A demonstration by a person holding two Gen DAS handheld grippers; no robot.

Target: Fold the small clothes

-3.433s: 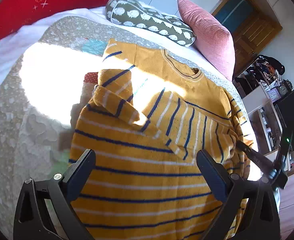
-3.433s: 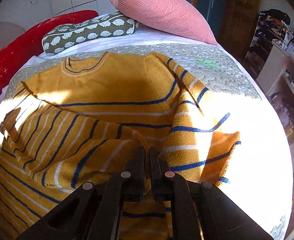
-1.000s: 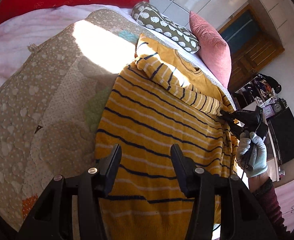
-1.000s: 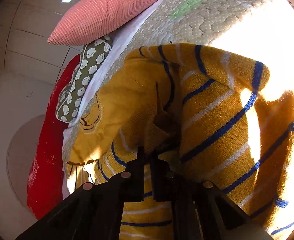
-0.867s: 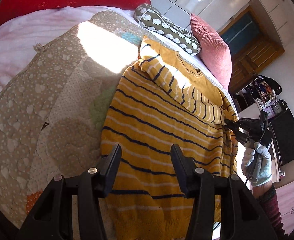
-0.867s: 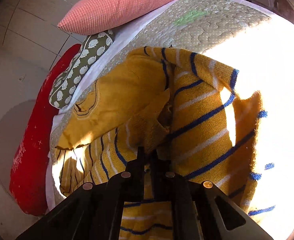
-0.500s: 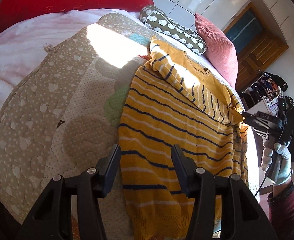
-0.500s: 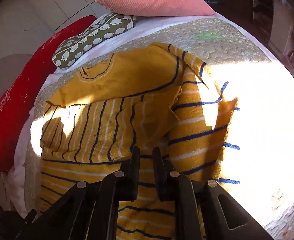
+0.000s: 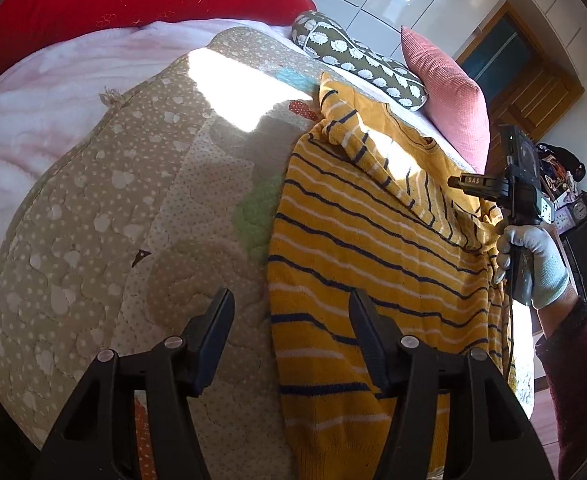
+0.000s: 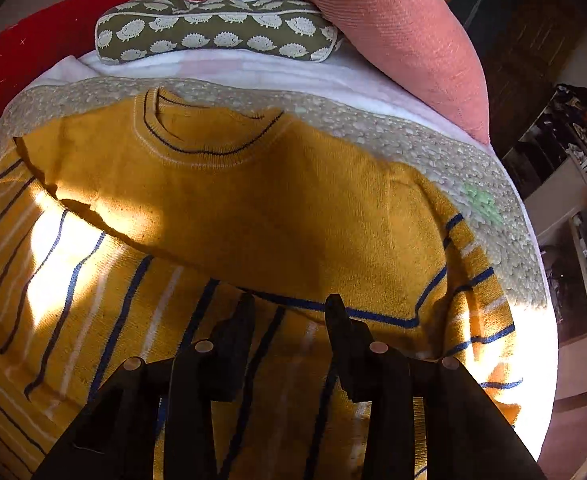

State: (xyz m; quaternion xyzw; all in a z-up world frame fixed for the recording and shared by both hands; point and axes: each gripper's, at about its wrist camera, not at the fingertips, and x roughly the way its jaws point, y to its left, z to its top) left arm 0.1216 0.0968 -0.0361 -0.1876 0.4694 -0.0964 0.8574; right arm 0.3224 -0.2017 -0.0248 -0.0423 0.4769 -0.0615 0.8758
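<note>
A mustard-yellow child's sweater (image 9: 373, 248) with blue and white stripes lies on the quilted bed, both sleeves folded across its front; it also fills the right wrist view (image 10: 253, 216), neckline toward the pillows. My left gripper (image 9: 291, 312) is open and empty, low over the sweater's left bottom edge, one finger above the quilt, one above the knit. My right gripper (image 10: 289, 308) is open and empty, hovering over the folded sleeves in mid-chest; it shows in the left wrist view (image 9: 459, 182), held by a gloved hand.
A beige patterned quilt (image 9: 105, 208) covers the bed. A hedgehog-print cushion (image 10: 213, 36), a pink pillow (image 10: 397, 28) and a red cushion (image 9: 125, 4) line the head. Shelves and a wooden door (image 9: 533, 92) stand to the right.
My right gripper has opened, let go of the right sleeve on the chest and lifted above it. My left gripper has shifted left to the sweater's edge, staying open.
</note>
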